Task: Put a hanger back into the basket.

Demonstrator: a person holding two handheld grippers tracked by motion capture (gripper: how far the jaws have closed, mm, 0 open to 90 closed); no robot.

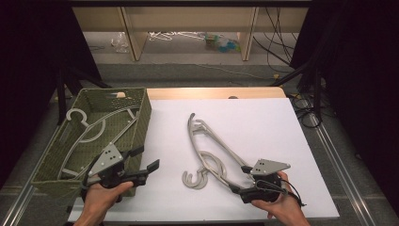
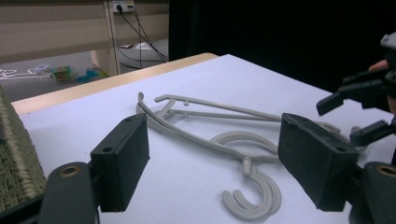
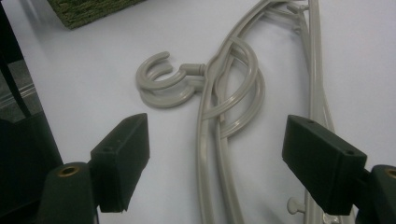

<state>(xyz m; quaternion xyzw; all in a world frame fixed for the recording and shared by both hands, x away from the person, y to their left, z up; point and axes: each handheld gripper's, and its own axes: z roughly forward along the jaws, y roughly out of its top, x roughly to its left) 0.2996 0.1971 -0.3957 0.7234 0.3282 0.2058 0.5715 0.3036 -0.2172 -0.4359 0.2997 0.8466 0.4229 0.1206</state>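
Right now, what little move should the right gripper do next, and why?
Probably close the right gripper on the hangers. Its jaws stand open around their grey arms on the white table, gripping nothing, and one hanger already lies in the green basket.

Each black two-jaw left gripper (image 1: 143,159) and right gripper (image 1: 241,180) is topped by a grey three-cornered, hole-dotted plate; blocky black pads (image 2: 120,161) with brass-ringed pivots are seen; a thin black cable (image 1: 292,192) trails.

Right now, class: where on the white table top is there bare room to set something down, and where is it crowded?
Bare: the far right of the white table top, beyond the grey hangers, and the strip between them and the green basket. Crowded: the near edge, with the hanger hooks, the left tool and the right tool.
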